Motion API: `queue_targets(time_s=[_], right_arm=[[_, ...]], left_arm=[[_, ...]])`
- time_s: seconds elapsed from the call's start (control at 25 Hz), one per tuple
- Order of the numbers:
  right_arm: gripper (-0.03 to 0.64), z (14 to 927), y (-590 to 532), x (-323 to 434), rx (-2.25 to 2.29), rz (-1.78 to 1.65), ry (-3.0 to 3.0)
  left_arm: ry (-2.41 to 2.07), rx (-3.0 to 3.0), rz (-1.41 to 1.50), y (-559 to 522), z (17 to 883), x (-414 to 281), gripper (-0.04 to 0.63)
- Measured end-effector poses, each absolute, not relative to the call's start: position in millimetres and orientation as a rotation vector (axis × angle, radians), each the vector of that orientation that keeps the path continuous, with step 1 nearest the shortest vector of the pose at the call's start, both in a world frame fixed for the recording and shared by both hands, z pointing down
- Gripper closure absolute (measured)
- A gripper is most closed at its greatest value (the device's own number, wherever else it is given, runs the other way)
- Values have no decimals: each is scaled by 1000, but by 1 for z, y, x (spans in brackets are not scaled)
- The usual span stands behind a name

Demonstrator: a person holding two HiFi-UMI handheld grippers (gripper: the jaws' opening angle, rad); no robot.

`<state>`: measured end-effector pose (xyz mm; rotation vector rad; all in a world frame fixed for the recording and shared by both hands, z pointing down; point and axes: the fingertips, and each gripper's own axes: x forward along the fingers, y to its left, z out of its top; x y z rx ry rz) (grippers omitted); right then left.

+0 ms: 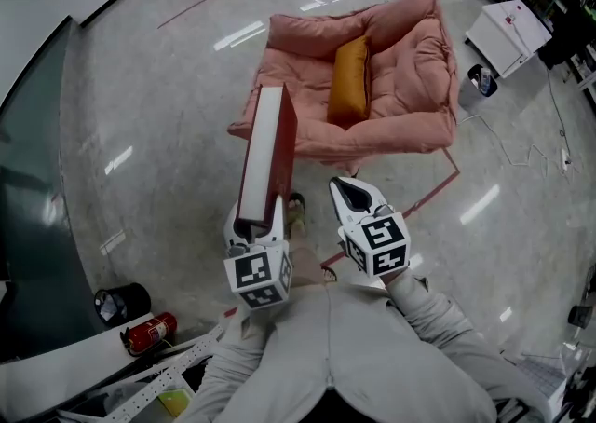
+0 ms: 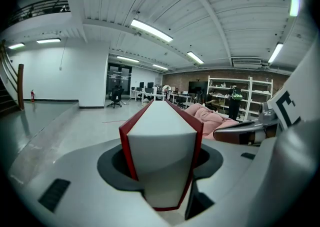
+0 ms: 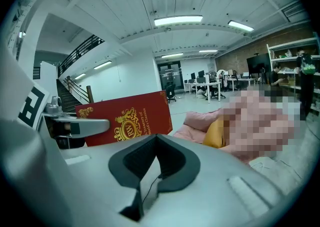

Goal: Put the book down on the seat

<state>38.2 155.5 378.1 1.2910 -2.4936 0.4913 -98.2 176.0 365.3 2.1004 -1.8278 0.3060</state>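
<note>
The left claw (image 1: 253,224) is clamped on the near end of the red book (image 1: 266,153). The book is held on edge in the air above the floor (image 1: 168,132), short of the pink seat (image 1: 410,58) with its orange cushion (image 1: 349,79). The right claw (image 1: 355,196) hangs just beside it, jaws together with nothing between them.

Red book (image 1: 268,156) with gold print, shut, white pages facing up, spine down. One end pinched in the jaws of the left gripper (image 1: 253,224), up in the air. Puffy pink seat (image 1: 410,67) on the floor (image 1: 168,132) just past it, orange cushion (image 1: 349,79) leaning on its back.
</note>
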Motion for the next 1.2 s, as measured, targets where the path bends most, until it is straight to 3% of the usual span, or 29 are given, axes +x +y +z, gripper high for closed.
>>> queue_targets(time_s=[1.2], right_arm=[[617,394,-49,-7,1411,577,-2352]], left_arm=[[-1634,2160,383,-46,383,-149,356]])
